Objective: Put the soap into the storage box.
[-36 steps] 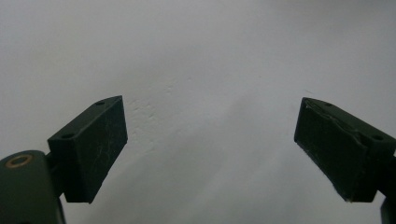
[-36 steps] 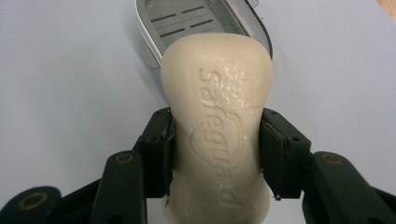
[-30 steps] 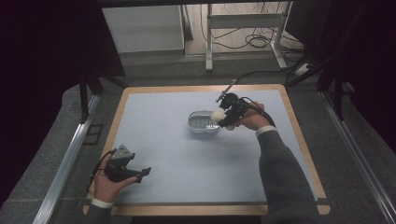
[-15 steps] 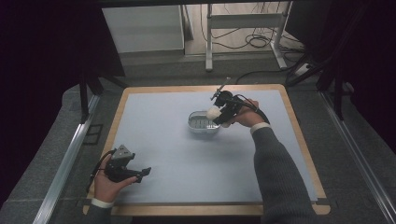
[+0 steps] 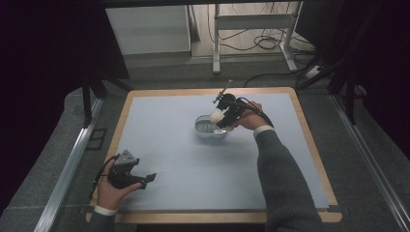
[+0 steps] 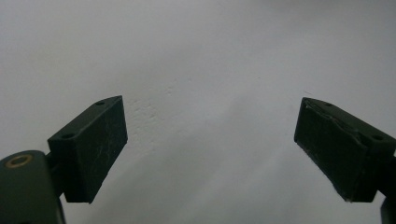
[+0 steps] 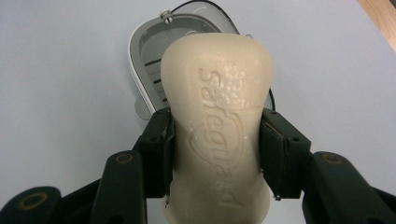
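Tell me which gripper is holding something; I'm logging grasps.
The right gripper, over the soap dish at the table's far side: its jaws clamp a cream soap bar. The left gripper, near the front edge, is open and empty.

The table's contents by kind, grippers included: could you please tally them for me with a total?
Cream-coloured embossed soap bar, clamped in the right gripper: 1
Oval grey-and-white slotted soap dish on the pale table mat: 1
Black two-jaw grippers, counting the open left gripper: 2
Total: 4
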The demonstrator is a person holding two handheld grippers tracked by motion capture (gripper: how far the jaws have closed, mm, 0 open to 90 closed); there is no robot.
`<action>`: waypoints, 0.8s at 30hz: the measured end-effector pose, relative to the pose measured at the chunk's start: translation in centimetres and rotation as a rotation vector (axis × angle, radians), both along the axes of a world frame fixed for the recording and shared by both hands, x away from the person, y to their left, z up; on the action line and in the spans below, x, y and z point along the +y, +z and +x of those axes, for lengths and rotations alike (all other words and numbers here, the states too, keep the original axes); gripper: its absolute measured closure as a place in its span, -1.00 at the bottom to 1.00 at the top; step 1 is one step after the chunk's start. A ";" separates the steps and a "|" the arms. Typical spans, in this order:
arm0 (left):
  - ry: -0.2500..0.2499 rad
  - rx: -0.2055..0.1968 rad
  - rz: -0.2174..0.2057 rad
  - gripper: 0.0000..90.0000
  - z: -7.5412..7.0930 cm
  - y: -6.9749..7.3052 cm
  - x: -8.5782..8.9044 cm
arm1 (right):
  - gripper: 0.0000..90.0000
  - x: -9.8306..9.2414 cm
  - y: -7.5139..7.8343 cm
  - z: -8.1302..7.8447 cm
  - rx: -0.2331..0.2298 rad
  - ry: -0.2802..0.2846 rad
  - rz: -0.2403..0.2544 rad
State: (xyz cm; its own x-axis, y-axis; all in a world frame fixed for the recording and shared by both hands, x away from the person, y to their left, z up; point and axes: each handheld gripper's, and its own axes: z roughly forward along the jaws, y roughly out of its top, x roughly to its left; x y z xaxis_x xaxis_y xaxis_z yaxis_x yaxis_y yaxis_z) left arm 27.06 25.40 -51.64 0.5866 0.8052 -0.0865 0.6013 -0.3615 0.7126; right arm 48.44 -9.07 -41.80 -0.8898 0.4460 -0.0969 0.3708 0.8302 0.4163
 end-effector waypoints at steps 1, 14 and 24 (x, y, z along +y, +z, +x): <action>0.000 0.000 0.000 -0.78 0.0 0.0 0.0 | 0.11 0.0 -0.1 0.0 0.003 0.001 -0.002; -0.002 0.002 0.001 -0.78 0.0 0.0 0.0 | 0.10 1.0 -0.6 0.5 0.006 0.029 -0.016; -0.002 -0.004 -0.003 -0.78 0.0 0.1 0.1 | 0.10 2.5 -1.2 1.2 -0.015 0.060 -0.039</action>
